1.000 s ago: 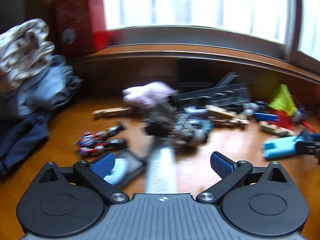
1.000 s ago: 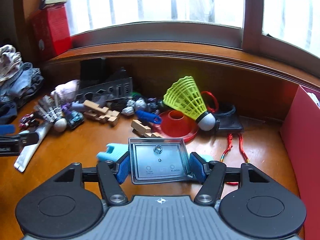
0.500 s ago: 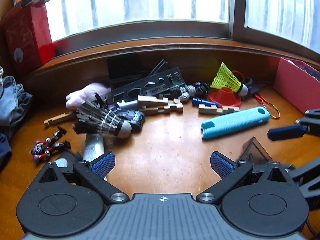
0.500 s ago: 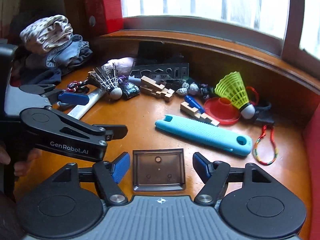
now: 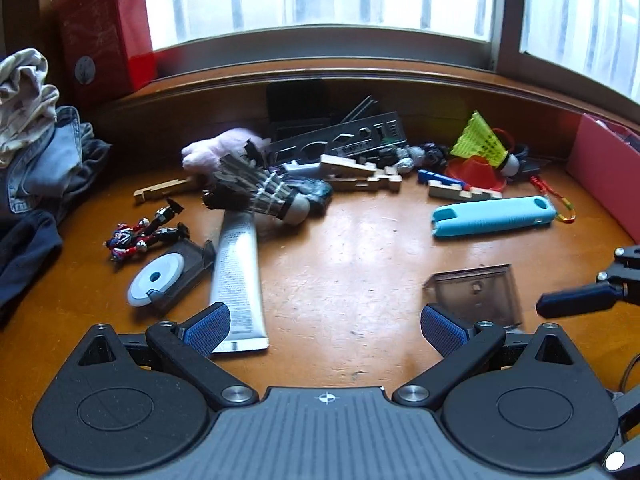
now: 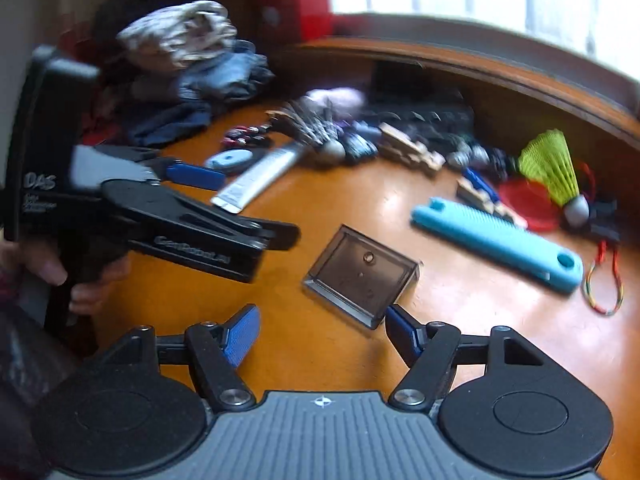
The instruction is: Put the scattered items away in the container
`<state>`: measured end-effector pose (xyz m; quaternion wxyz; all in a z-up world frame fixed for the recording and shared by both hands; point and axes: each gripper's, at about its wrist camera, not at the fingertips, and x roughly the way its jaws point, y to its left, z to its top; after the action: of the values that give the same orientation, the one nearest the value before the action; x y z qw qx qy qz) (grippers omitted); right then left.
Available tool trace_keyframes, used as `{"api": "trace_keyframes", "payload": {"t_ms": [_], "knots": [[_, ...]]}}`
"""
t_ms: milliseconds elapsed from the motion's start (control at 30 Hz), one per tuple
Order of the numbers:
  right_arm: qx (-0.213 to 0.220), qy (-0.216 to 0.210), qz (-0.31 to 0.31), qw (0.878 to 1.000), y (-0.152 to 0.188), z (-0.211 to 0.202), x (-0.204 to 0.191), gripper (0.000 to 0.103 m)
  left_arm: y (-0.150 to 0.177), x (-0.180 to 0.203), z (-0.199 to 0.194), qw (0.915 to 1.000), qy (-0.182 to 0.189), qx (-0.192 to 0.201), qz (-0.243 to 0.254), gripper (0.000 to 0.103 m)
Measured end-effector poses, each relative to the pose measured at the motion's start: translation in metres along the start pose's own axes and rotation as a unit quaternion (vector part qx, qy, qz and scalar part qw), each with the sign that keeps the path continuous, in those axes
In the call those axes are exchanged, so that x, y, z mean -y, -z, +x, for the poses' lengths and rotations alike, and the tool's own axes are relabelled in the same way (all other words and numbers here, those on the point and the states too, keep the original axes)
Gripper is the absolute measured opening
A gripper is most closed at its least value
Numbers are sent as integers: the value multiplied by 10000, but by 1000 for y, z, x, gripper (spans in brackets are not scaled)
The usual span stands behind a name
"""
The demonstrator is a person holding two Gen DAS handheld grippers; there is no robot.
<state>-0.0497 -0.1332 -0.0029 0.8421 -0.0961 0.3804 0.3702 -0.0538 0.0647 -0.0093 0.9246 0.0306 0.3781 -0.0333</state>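
smoky plastic lid lying flat on the tabletop, my right tool letting go of it

the smoky plastic lid (image 6: 362, 276) rests on the wooden tabletop (image 6: 460, 312) just beyond my right tool (image 6: 320, 328), whose jaws are opening; one corner sits by the right pad but nothing presses on it. it looks light, stiff and slick, so i judge it best pinched across its two raised side rims, squarely, or it may skate or twist out. my left tool (image 5: 324, 328) hangs empty with jaws spread, the white tube (image 5: 238, 276) by its left pad. farther off lie the blue comb-like handle (image 6: 496, 248), yellow shuttlecock (image 6: 550, 172) and feathered shuttlecock (image 5: 256, 194). the red container (image 5: 604, 172) stands at the far right.
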Motion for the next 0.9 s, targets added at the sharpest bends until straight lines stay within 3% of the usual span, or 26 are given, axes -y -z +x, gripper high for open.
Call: {"api": "trace_keyframes", "payload": {"t_ms": [333,467,600,667,767,900], "knots": [[26,917,664,9936,20,-31,33,80,-7,54,15,9971,733,-196,102,103],[132,1209,812,9892,32,-49,49,81,-7,67,27,9958,816,-400,-120,102],[175,1352,958,9860,41,-58,68,81,-7,81,31,9971,626,-389,-199,102],[174,1353,949,9861,43,-59,74,81,-6,86,31,9983,428,-344,-193,93],[188,1324,901,9869,46,-61,80,81,-6,88,28,9992,208,-272,-182,61],[212,1216,841,9888,44,-60,82,81,-6,82,23,9987,182,-243,-405,61]]}}
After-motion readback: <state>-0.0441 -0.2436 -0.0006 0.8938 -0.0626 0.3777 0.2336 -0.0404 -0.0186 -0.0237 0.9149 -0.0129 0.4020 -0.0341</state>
